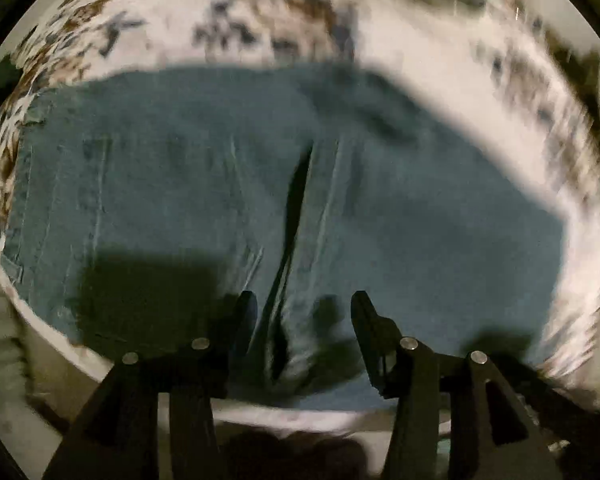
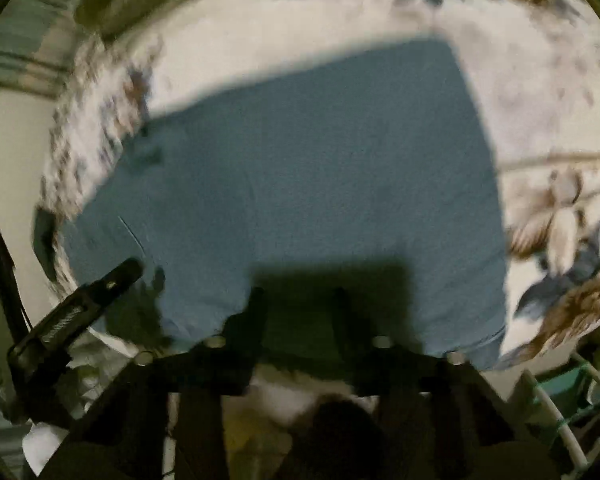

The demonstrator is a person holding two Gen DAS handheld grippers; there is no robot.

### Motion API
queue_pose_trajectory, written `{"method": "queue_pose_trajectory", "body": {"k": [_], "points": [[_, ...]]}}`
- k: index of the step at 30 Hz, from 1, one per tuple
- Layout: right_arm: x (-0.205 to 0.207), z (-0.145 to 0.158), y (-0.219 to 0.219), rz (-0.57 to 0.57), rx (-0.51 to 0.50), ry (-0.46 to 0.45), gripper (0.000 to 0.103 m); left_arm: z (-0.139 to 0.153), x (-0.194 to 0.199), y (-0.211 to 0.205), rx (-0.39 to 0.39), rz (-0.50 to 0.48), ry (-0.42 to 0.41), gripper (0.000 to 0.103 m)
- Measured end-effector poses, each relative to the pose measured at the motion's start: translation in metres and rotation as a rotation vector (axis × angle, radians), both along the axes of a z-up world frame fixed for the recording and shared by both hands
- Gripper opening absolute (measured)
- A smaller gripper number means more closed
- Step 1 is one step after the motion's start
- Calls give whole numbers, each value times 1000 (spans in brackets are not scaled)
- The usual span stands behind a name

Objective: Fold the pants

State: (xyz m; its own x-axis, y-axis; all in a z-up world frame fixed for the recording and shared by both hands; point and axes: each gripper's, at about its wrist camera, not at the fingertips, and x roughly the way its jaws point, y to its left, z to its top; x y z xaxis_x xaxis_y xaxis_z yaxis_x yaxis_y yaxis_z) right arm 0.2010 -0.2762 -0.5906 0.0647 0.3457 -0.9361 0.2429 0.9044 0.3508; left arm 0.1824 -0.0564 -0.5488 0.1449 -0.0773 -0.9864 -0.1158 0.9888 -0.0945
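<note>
Blue denim pants (image 1: 204,184) lie spread flat on a floral bedspread (image 1: 460,80). In the left wrist view the waistband is at the left and a dark gap between the legs runs down the middle. My left gripper (image 1: 304,308) is open and empty, hovering above the near edge of the pants. In the right wrist view the pants (image 2: 308,168) show as a smooth blue panel. My right gripper (image 2: 298,300) is open and empty above their near edge. The left gripper's finger (image 2: 112,280) shows at the lower left there.
The bedspread (image 2: 560,240) has brown and blue flowers around the pants. The bed's near edge runs under both grippers. A white and green rack (image 2: 560,412) stands at the lower right. A pale wall (image 2: 12,152) is at the left.
</note>
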Motion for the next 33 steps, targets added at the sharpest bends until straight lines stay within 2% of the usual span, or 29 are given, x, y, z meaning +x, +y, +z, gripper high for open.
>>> {"method": "queue_pose_trajectory", "body": {"k": [2, 3, 6, 10, 13, 14, 15, 16, 17, 18, 22, 24, 27, 29, 33], "points": [[-11, -8, 4, 22, -16, 33, 33, -13, -13, 4, 12, -7, 25, 51], [-17, -10, 4, 33, -21, 39, 33, -16, -19, 9, -5, 4, 25, 57], [-27, -11, 0, 36, -28, 45, 33, -18, -27, 19, -31, 32, 18, 63], [-28, -16, -5, 17, -28, 60, 30, -16, -26, 19, -31, 33, 24, 63], [-24, -11, -7, 11, -20, 66, 36, 3, -25, 32, -80, 75, -10, 63], [-23, -6, -9, 7, -17, 69, 50, 15, -28, 42, -117, 109, -50, 63], [-22, -2, -10, 5, -16, 67, 59, 23, -30, 51, -146, 135, -76, 68], [-22, 5, -11, 0, -11, 50, 71, 31, -34, 62, -176, 166, -100, 85], [-22, 14, -10, -2, -9, 20, 76, 36, -38, 74, -198, 198, -115, 93], [-21, 20, -9, 0, -21, 2, 77, 42, -43, 87, -216, 236, -132, 98], [-13, 47, 8, 46, -81, -88, 80, 44, -64, 139, -194, 383, -152, 98], [-4, 53, 23, 70, -74, -95, 80, 35, -77, 165, -147, 447, -135, 98], [26, 49, 62, 79, -9, -50, 80, 24, -88, 192, -92, 526, -119, 98], [47, 40, 99, 104, 19, -31, 80, 15, -94, 210, -108, 590, -133, 98], [69, 21, 153, 152, 16, -24, 80, -5, -94, 248, -231, 758, -204, 98]]}}
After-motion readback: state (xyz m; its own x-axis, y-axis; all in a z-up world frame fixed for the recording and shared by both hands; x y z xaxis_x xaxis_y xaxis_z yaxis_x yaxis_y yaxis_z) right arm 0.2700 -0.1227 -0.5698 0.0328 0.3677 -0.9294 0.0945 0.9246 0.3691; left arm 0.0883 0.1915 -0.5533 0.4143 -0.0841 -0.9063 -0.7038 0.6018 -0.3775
